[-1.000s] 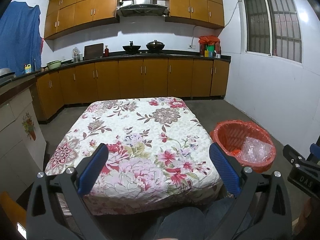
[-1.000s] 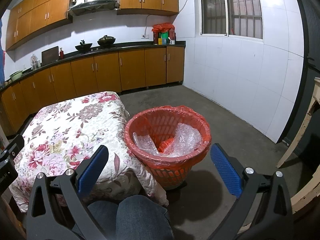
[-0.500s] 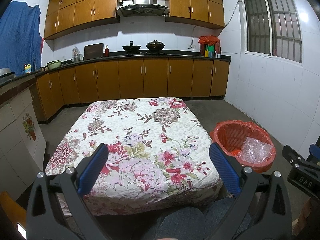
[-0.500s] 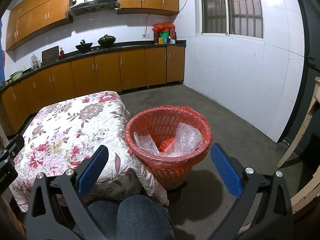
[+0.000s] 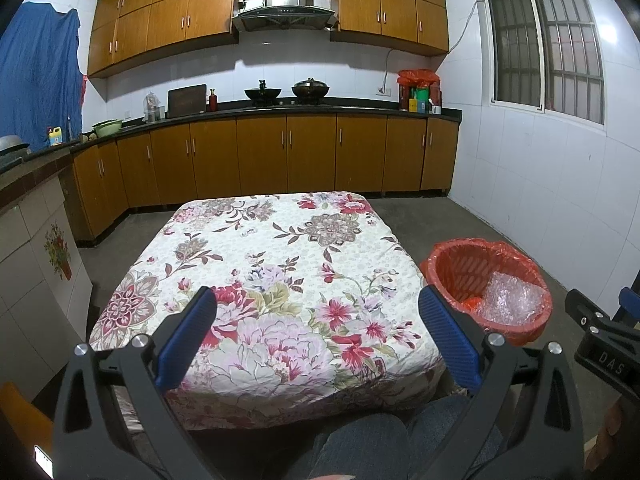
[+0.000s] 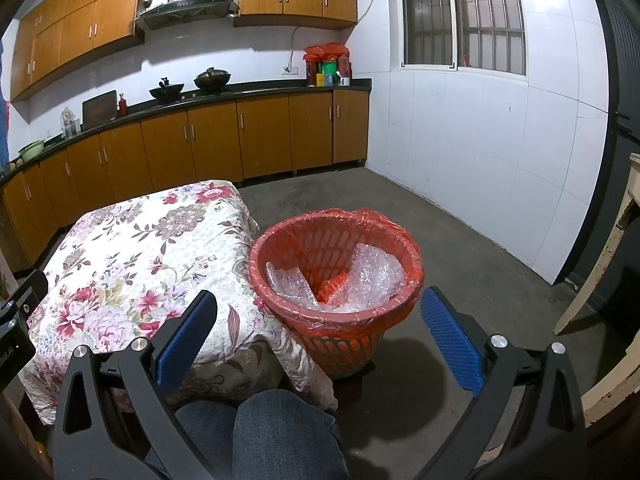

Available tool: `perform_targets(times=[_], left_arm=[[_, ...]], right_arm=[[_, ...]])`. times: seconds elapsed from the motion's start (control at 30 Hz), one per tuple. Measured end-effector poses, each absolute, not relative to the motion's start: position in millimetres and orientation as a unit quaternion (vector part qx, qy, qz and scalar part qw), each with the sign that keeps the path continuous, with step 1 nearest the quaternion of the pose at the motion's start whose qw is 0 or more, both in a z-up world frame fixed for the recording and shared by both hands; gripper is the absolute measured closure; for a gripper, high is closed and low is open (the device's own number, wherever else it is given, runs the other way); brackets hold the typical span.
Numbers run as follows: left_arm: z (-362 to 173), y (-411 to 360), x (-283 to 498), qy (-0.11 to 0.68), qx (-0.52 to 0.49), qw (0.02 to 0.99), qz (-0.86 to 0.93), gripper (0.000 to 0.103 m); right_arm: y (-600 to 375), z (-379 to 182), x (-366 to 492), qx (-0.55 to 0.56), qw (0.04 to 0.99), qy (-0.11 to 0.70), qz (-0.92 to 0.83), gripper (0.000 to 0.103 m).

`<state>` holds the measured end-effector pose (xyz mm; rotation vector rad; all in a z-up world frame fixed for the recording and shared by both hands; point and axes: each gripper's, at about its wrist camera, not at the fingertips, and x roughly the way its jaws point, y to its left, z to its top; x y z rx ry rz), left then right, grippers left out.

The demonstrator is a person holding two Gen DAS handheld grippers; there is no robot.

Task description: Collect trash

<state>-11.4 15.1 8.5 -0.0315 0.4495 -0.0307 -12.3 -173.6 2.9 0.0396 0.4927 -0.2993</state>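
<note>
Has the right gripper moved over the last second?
Yes, barely: in the right wrist view the red bin sits slightly further right between the right gripper's fingers, suggesting a small leftward drift.

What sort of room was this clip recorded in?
A home kitchen, most likely: brown wooden cabinets line the walls, a steel range hood hangs above two black woks on the counter, and a floral-clothed table stands beside a red-lined plastic trash basket.

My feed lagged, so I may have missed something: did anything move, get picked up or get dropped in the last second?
Nothing visibly changed. Both grippers, left and right, stay open and empty, the bubble wrap still lies in the red bin, and the flowered tablecloth is still bare.
</note>
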Motion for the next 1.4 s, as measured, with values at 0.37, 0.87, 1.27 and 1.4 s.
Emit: perform_targets(times=[0.37,0.87,1.27,1.4], left_arm=[[3,16,-10,0.228,-0.017,0.973,-0.013,0.004],[1,15,-8,0.232,-0.017,0.972,-0.017,0.004],[-2,15,-8,0.232,-0.017,0.972,-0.017,0.004],[-3,17,-6,0.236,-0.019,0.971,-0.016,0.004]], right_arm=[[-174,3,-12,0.02,0.958,0.244,-0.148,0.002],[-174,4,-12,0.02,0.958,0.246,-0.147,0.002],[-173,3,-15,0.02,0.958,0.247,-0.147,0.002],[-172,3,-16,0.02,0.958,0.247,-0.147,0.002]])
